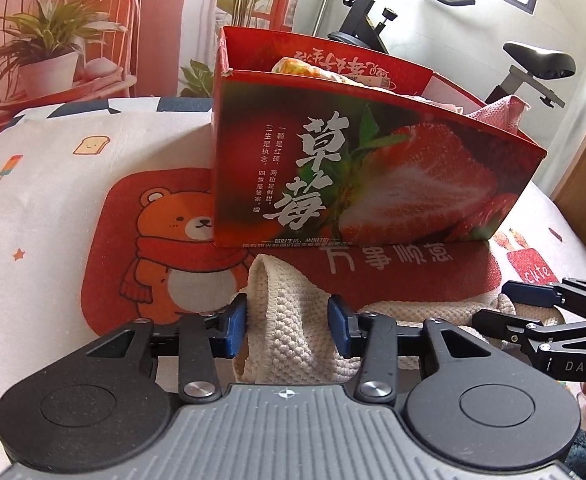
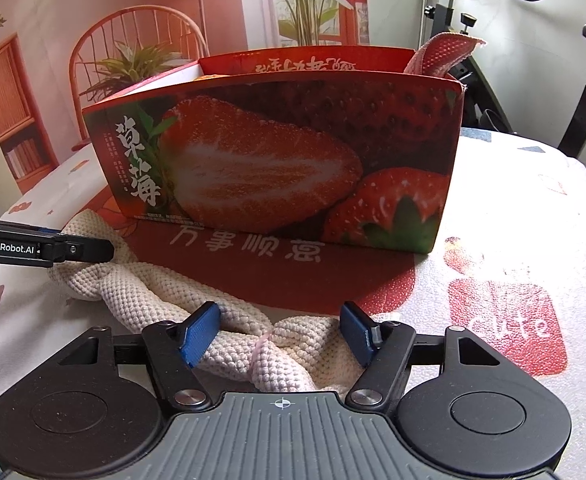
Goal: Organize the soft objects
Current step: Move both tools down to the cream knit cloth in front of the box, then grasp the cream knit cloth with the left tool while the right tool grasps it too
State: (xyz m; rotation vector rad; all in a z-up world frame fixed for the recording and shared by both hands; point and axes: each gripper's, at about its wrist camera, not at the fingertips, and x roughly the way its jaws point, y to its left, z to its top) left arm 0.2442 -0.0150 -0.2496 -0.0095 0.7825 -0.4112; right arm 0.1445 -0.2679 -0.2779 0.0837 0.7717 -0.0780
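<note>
Cream towel squeezed between left tool pads, right tool open astride it

Towel before box; cloth inside.

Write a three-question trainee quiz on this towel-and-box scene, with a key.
1. True or false: the cream towel already lies inside the strawberry box.
2. Which cloth hangs over the box's rim? A pink cloth; B blue sock; C green scarf.
3. Fill in: the left gripper has the towel's fold ____ its pads.

Key: 1 false, it lies on the mat in front; 2 A; 3 between.
</note>
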